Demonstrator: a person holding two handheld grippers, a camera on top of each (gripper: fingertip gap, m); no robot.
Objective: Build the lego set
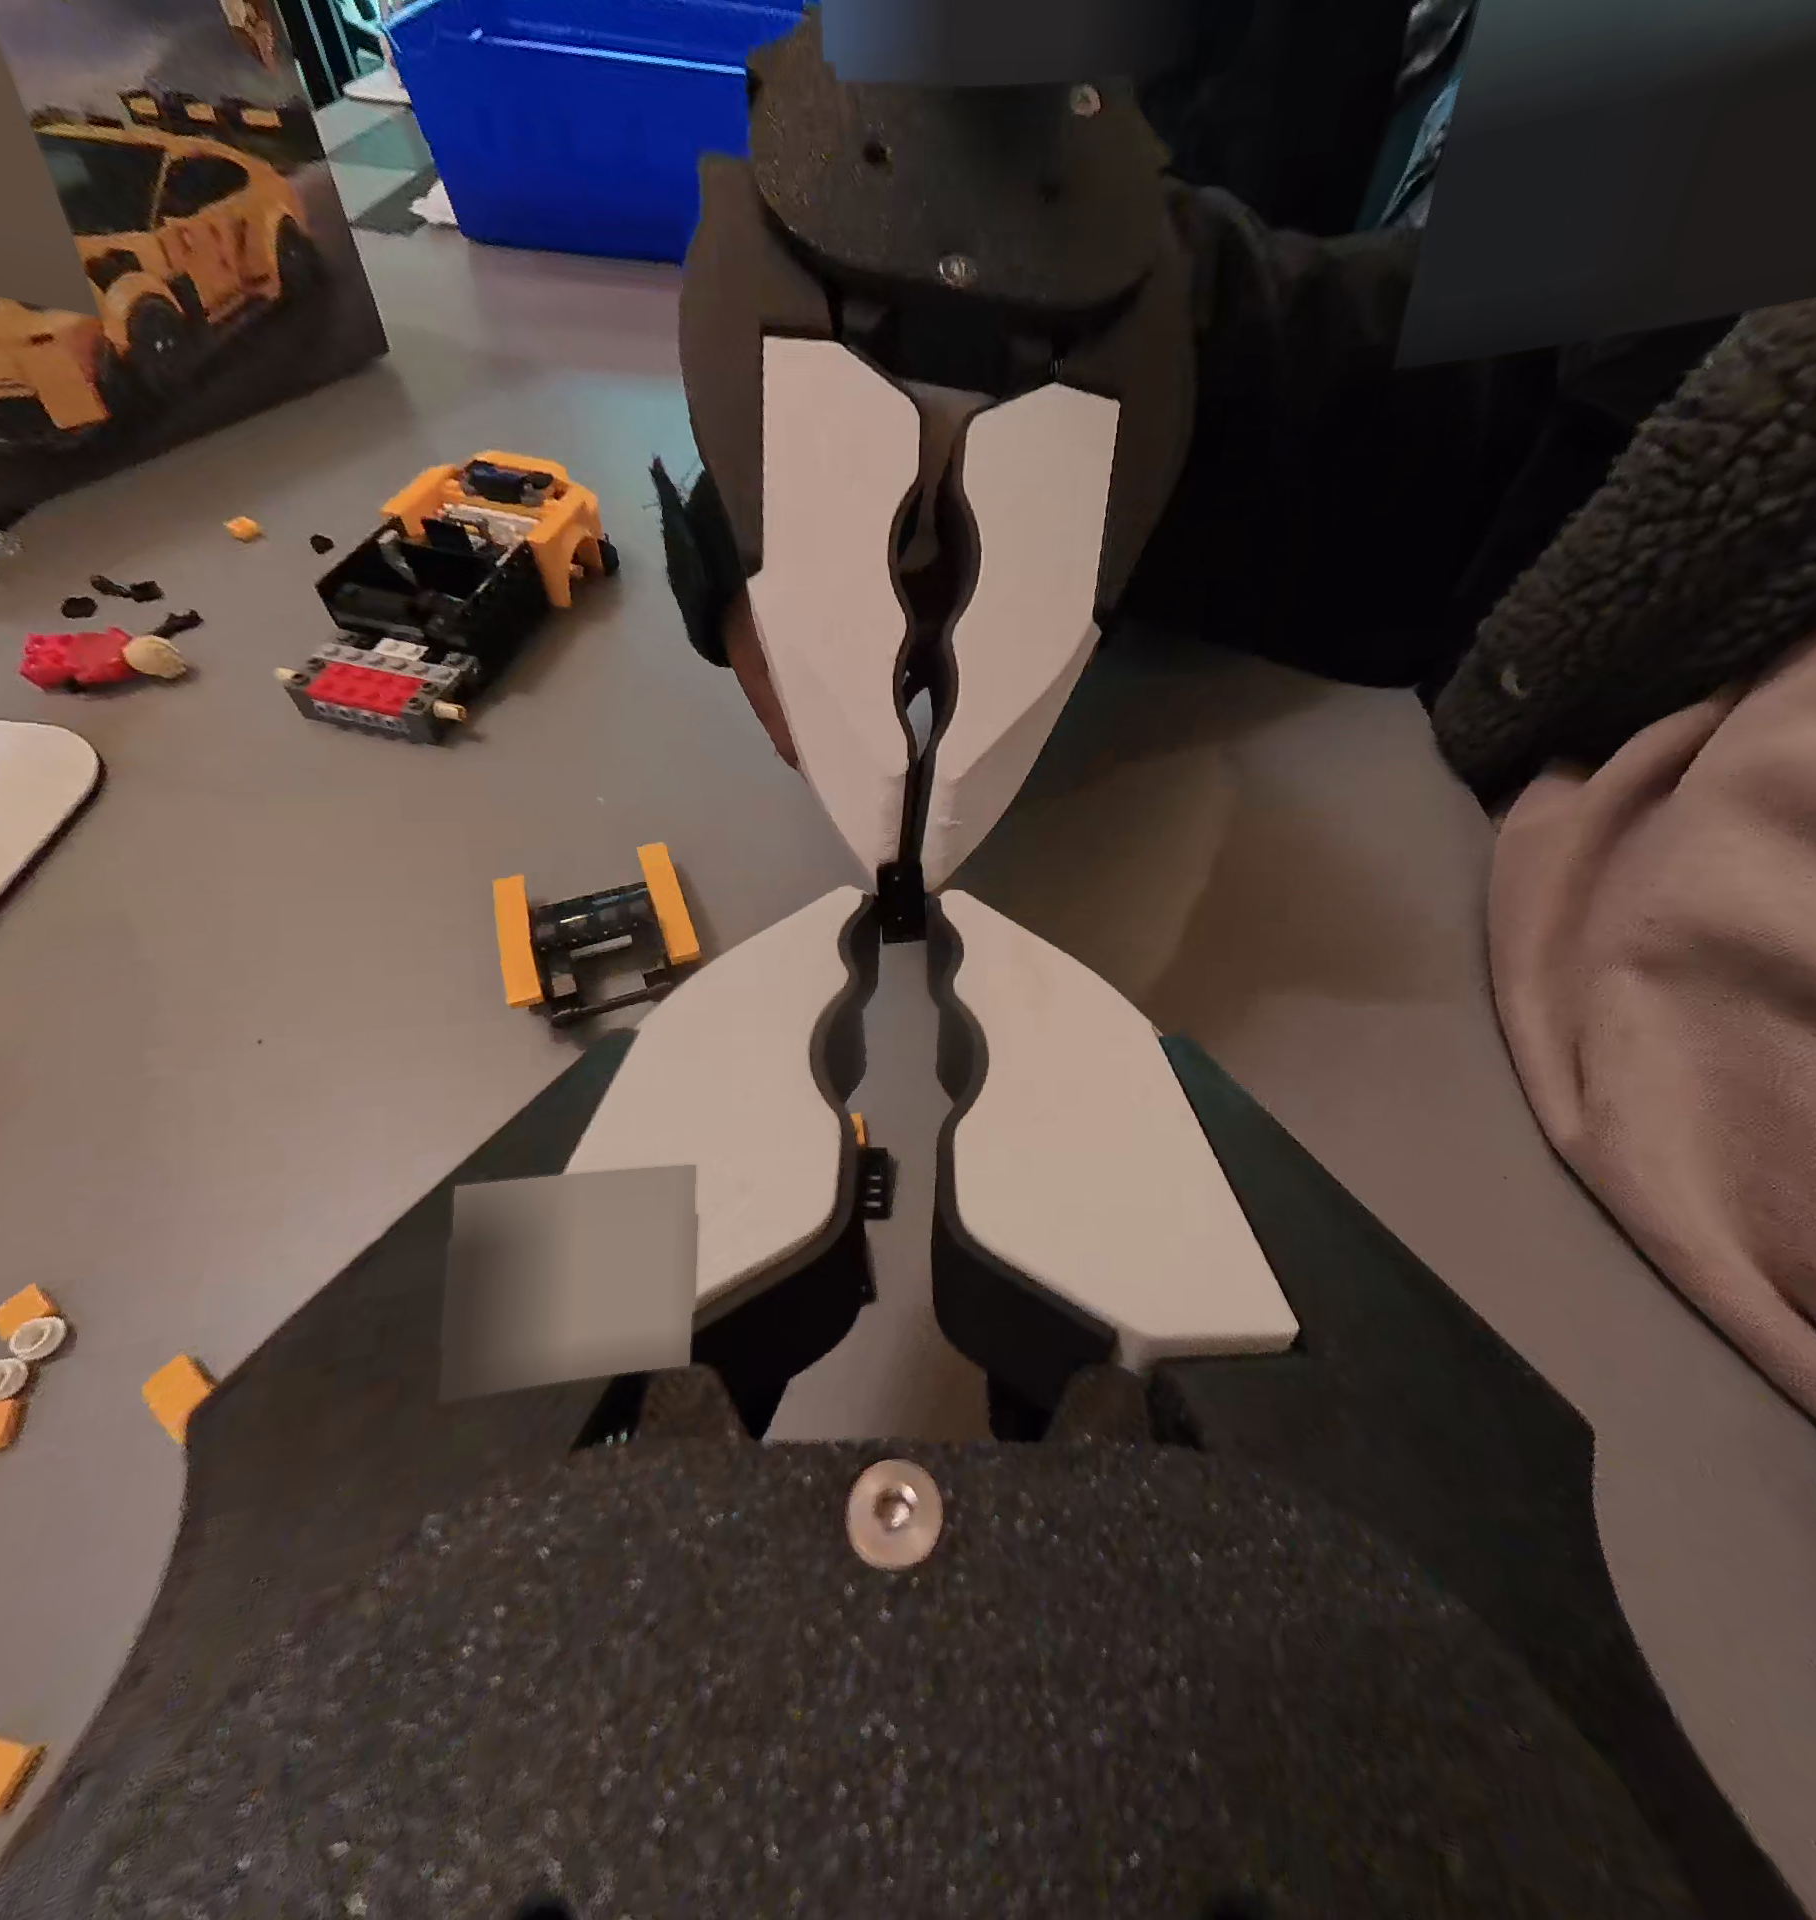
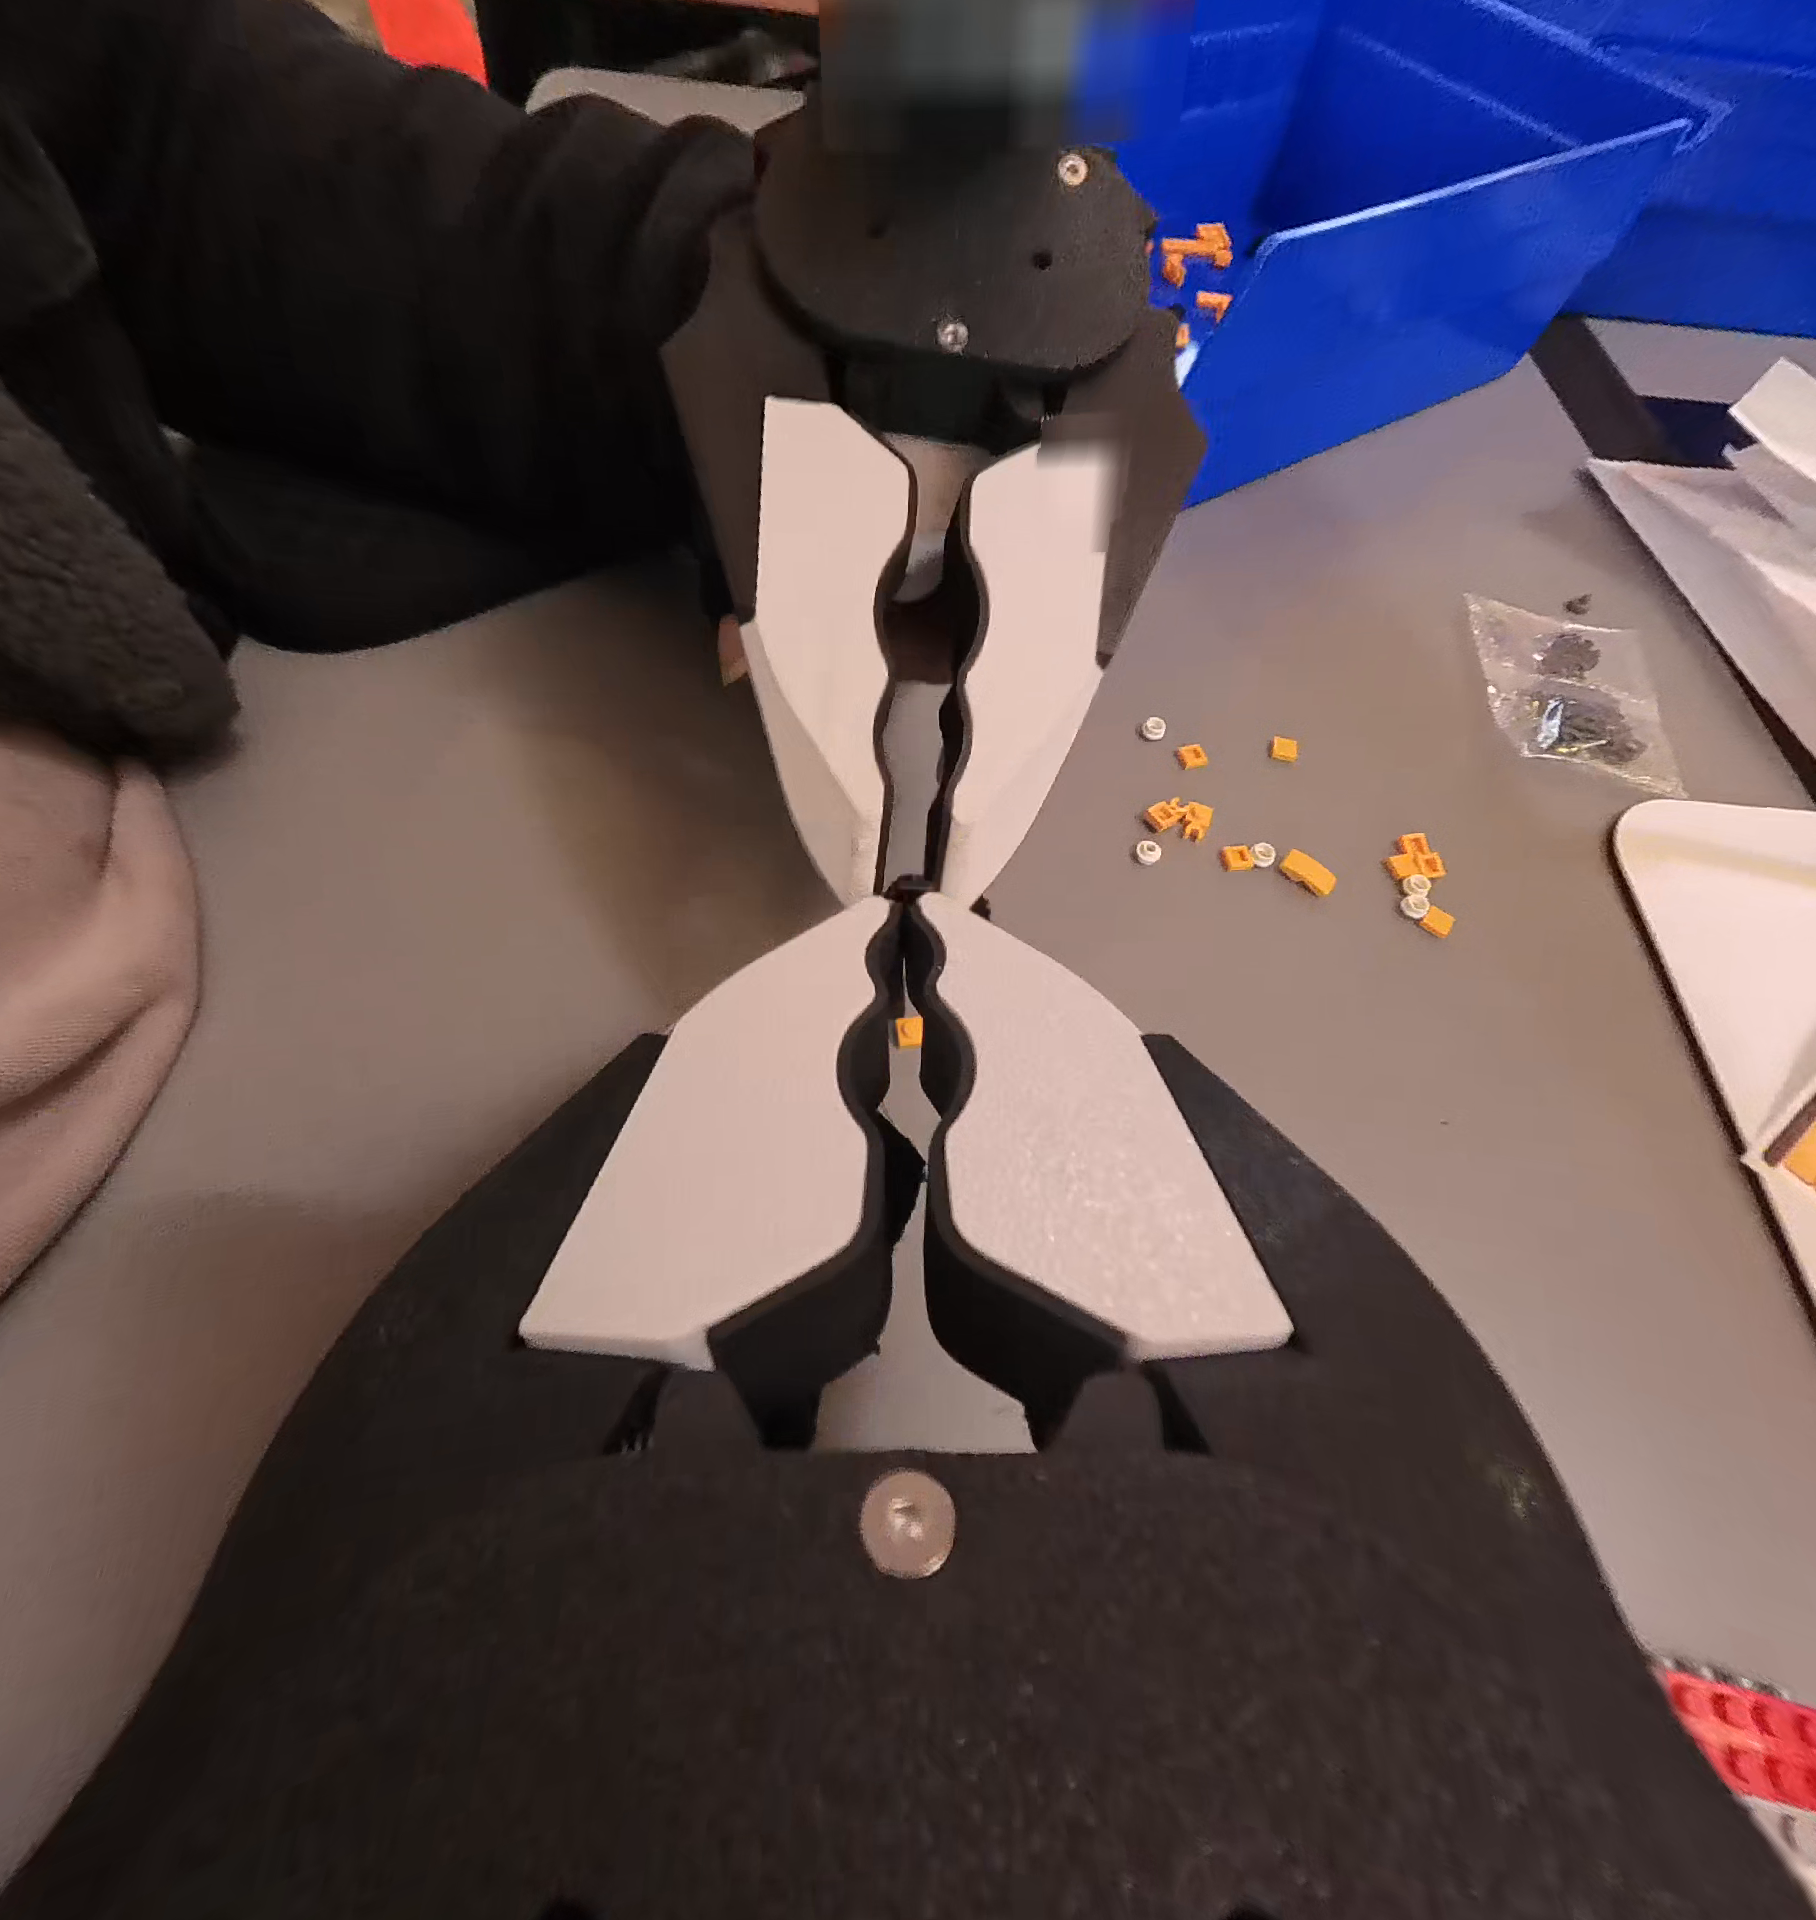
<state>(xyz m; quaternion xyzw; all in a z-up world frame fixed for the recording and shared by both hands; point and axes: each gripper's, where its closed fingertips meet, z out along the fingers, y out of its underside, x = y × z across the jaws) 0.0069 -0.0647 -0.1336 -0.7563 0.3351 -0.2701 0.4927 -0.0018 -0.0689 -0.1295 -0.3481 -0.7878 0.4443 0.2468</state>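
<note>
The two grippers meet tip to tip above the grey table (image 1: 1143,790). My left gripper (image 1: 902,912) is shut on a small black lego piece (image 1: 902,920), which sits between its fingertips. In the right wrist view the same piece (image 2: 909,886) shows at the left gripper's (image 2: 909,875) tips. My right gripper (image 2: 902,914) is shut, its pads closed together, and its tips butt against the black piece. It shows in the left wrist view (image 1: 906,868) opposite mine. I cannot tell whether it pinches any part of the piece.
A partly built orange and black car (image 1: 457,582) and a small black and orange assembly (image 1: 597,935) lie to the left. Loose orange and white pieces (image 2: 1299,831), a bag of parts (image 2: 1569,686), a white tray (image 2: 1766,935), blue bins (image 2: 1403,312) and the set's box (image 1: 156,260) surround the spot. Both grippers' tips are close together, under 4 cm apart.
</note>
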